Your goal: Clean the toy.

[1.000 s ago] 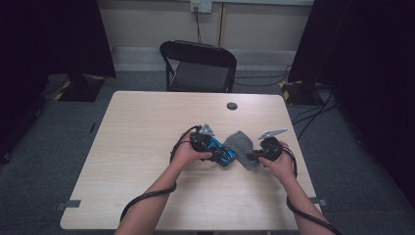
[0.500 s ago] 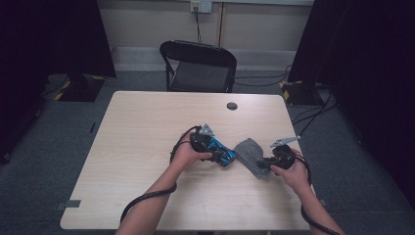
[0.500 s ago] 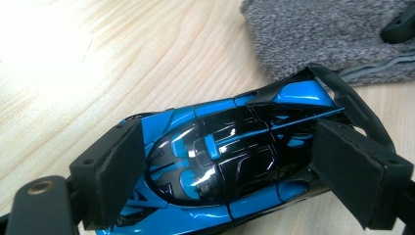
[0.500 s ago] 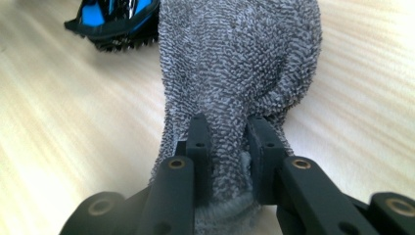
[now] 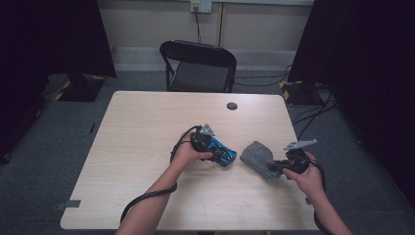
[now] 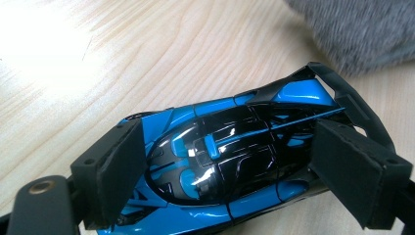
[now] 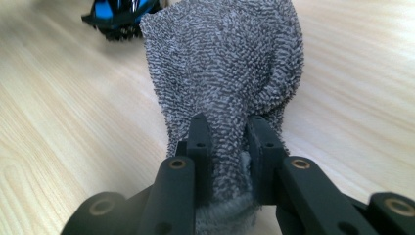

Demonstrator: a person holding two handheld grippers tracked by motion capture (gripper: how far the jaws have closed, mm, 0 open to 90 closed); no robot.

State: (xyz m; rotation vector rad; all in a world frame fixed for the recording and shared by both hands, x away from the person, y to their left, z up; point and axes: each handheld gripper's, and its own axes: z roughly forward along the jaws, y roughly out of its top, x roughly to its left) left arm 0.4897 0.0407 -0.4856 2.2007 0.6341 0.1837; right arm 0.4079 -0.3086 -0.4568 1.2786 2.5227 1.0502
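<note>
We have the left gripper (image 5: 221, 152) clamped across the blue-and-black toy car (image 5: 222, 153), pads on both flanks, car resting on the tabletop (image 5: 147, 127) just right of centre. Right gripper (image 5: 272, 166) is pinched narrow on the near edge of the grey cloth (image 5: 257, 154). Cloth lies on the tabletop just beside the car, a small gap between them. Chair (image 5: 198, 66) behind the far edge.
</note>
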